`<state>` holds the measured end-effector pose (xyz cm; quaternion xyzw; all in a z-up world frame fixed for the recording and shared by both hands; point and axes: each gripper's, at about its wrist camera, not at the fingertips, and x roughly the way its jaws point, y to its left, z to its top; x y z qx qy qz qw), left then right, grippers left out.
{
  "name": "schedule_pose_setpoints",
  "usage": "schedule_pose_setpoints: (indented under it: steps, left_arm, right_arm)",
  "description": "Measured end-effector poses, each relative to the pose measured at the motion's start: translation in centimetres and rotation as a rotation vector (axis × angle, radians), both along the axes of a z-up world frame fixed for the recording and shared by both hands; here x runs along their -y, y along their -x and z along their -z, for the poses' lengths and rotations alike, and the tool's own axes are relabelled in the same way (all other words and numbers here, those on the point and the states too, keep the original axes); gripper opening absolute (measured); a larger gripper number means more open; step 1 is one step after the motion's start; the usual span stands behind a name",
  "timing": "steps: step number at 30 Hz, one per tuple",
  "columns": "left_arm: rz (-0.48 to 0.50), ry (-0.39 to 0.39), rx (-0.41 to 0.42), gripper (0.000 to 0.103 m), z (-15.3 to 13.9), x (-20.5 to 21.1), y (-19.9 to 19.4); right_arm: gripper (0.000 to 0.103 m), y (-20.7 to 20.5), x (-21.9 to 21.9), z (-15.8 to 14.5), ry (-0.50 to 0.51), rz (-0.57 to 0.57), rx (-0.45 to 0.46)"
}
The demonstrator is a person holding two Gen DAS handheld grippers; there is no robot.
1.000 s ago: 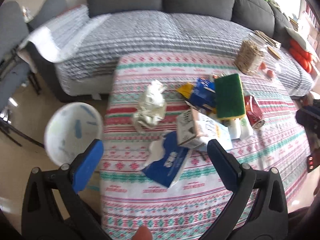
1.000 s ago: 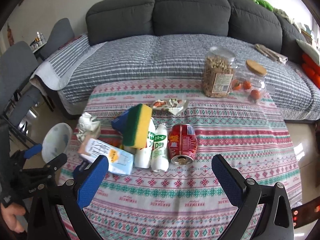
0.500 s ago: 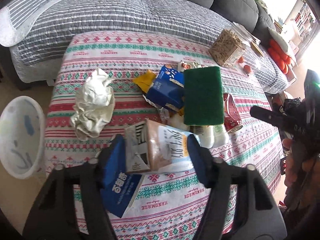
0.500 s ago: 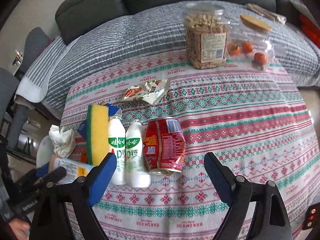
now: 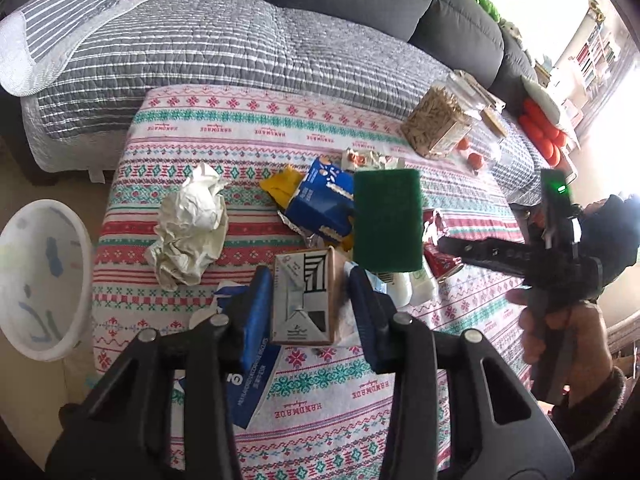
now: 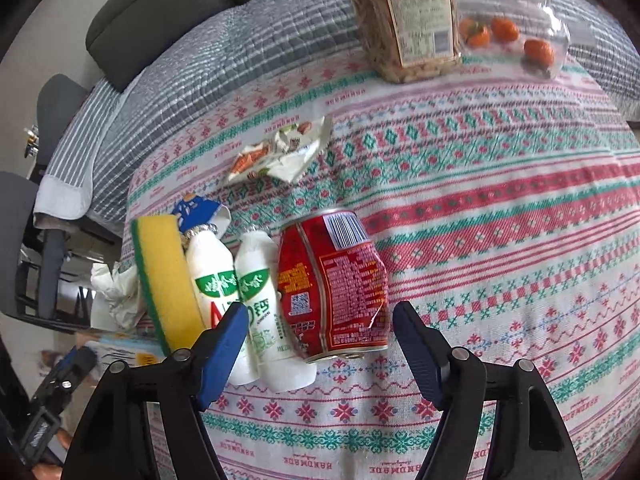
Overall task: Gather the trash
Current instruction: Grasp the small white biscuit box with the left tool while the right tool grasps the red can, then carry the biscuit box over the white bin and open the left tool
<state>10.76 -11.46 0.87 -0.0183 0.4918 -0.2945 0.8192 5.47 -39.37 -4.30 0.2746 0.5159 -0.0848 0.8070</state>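
Note:
My left gripper (image 5: 306, 304) is shut on a milk carton (image 5: 306, 300), its blue pads on both sides of the carton's end, low over the table. A blue tissue pack (image 5: 252, 380) lies under it. My right gripper (image 6: 318, 338) is open, its pads on either side of a crushed red can (image 6: 332, 284) and a white bottle (image 6: 260, 308) lying on the cloth. A second white bottle (image 6: 212, 276), a yellow-green sponge (image 6: 164, 280), a blue box (image 5: 320, 204), crumpled paper (image 5: 192, 224) and a snack wrapper (image 6: 280, 152) lie nearby.
A white bin (image 5: 36, 280) stands on the floor left of the table. A jar of snacks (image 6: 404, 20) and a jar with small oranges (image 6: 516, 40) stand at the table's far edge. A grey sofa (image 5: 240, 40) lies beyond. The patterned tablecloth (image 6: 500, 220) covers the table.
My left gripper has come down and closed on the milk carton. My right gripper has moved forward and down until its open pads flank the red can.

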Motion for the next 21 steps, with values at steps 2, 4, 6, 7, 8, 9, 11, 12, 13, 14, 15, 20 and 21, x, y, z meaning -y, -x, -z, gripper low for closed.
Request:
schedule_pose_setpoints:
  steps: [2,4,6,7,8,9,11,12,13,14,15,20,21]
  left_arm:
    - [-0.004,0.011,0.010,0.042,-0.4,-0.3,0.1]
    - [-0.007,0.020,0.020,0.042,-0.8,-0.5,0.2]
    - [-0.011,0.025,0.031,0.042,-1.1,-0.7,0.3]
    - [-0.015,0.026,0.036,0.042,-1.2,-0.9,0.3]
    - [-0.017,0.026,0.038,0.042,-1.2,-1.0,0.3]
    - [-0.021,0.026,0.041,0.042,-1.2,-1.2,0.4]
    - [-0.025,0.028,0.048,0.042,-1.4,-1.4,0.5]
    - [-0.027,0.031,0.053,0.042,-1.5,-1.6,0.6]
    - [-0.029,0.032,0.062,0.042,-1.7,-1.8,0.7]
    - [-0.031,0.033,0.068,0.042,-1.9,-2.0,0.8]
    - [-0.034,0.033,0.073,0.042,-2.0,-2.2,0.8]
    - [-0.054,0.040,0.092,0.042,-2.5,-3.1,1.0]
    - [-0.057,0.043,0.094,0.042,-2.6,-3.2,1.1]
  right_arm:
    - [0.074,-0.1,0.0,0.4,0.007,0.000,-0.012]
    - [0.065,-0.3,-0.1,0.8,0.010,-0.001,-0.026]
    - [0.060,-0.4,-0.1,1.3,0.006,-0.005,-0.036]
    - [0.060,-0.4,-0.2,1.4,0.005,-0.008,-0.033]
    - [0.060,-0.4,-0.3,1.4,0.014,-0.013,-0.031]
    - [0.060,-0.3,-0.4,1.2,0.020,-0.015,-0.028]
    - [0.060,-0.1,-0.6,0.8,0.025,-0.015,-0.019]
    - [0.060,0.1,-0.6,0.3,0.034,-0.016,-0.010]
    - [0.059,0.4,-0.7,0.0,0.041,-0.017,-0.003]
    - [0.059,0.7,-0.7,-0.4,0.050,-0.018,0.005]
    - [0.059,1.0,-0.8,-0.9,0.059,-0.018,0.015]
    - [0.059,2.2,-0.9,-2.3,0.086,-0.024,0.047]
    - [0.059,2.6,-1.0,-2.6,0.087,-0.026,0.053]
